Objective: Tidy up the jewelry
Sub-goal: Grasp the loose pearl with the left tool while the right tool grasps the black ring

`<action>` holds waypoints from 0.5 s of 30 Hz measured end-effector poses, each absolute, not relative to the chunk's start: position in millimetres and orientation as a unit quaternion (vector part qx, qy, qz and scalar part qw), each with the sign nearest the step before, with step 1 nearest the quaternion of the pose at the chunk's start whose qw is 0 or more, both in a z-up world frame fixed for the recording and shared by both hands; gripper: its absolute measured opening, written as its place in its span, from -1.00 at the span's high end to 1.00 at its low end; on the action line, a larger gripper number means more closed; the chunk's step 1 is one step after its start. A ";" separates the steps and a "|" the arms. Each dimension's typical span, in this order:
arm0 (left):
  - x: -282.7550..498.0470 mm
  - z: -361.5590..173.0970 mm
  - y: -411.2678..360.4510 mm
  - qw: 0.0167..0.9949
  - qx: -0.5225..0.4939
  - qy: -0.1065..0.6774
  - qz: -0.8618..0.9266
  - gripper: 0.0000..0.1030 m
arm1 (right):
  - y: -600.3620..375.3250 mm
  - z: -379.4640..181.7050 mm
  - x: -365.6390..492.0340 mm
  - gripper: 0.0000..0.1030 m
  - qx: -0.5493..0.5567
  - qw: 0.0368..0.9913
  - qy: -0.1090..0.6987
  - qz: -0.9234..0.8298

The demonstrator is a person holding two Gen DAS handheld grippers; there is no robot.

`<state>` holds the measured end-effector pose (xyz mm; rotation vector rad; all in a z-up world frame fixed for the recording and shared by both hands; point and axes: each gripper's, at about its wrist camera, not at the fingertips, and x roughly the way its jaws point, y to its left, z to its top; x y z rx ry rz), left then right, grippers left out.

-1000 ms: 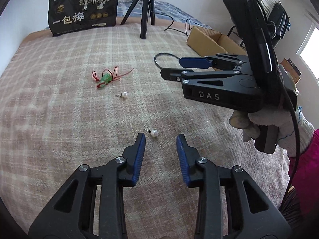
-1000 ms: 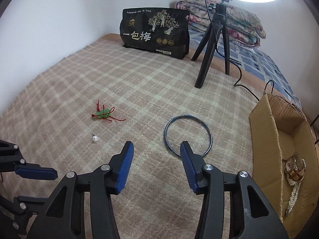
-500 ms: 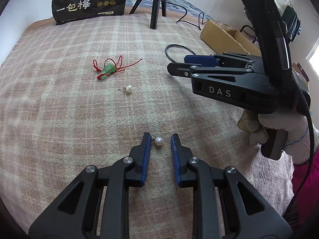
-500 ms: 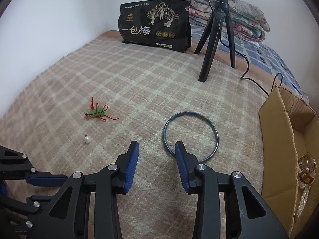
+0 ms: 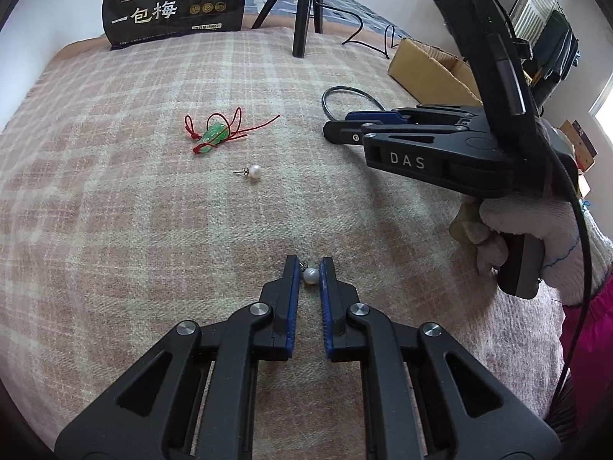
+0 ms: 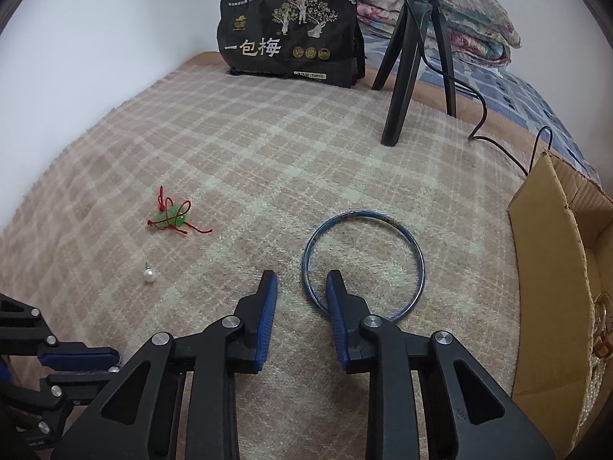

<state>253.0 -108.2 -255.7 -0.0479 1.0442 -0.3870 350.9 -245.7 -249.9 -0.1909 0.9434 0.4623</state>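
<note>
My left gripper point(image 5: 308, 264) is low on the plaid blanket with its blue pads closed around a pearl earring point(image 5: 310, 275). A second pearl earring point(image 5: 255, 172) lies farther off, also in the right wrist view point(image 6: 149, 276). A green pendant on red cord point(image 5: 215, 133) lies beyond it point(image 6: 172, 214). My right gripper point(image 6: 300, 281) is open, its tips at the near rim of a dark blue bangle point(image 6: 364, 264) lying flat. The right gripper also shows in the left wrist view point(image 5: 345, 124).
A cardboard box point(image 6: 551, 268) at the right holds a watch and pearl strands. A black tripod point(image 6: 413, 57) and its cable stand at the back. A black snack bag point(image 6: 291, 34) leans at the back edge. White wall on the left.
My left gripper moved forward and down and closed on the near pearl earring. My right gripper lowered toward the bangle and narrowed a little.
</note>
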 end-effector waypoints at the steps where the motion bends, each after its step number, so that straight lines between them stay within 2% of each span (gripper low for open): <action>1: 252.8 -255.7 -107.7 0.849 -0.023 0.495 -0.184 0.83 | -244.8 -250.3 351.0 0.82 -0.093 0.860 0.450 0.220; 5: 252.7 -255.1 -107.5 0.849 -0.025 0.495 -0.184 0.84 | -241.9 -249.8 350.4 0.94 -0.098 0.858 0.453 0.220; 15: 247.6 -246.4 -101.2 0.856 -0.031 0.484 -0.180 0.85 | -247.3 -229.2 345.5 0.95 -0.064 0.865 0.445 0.225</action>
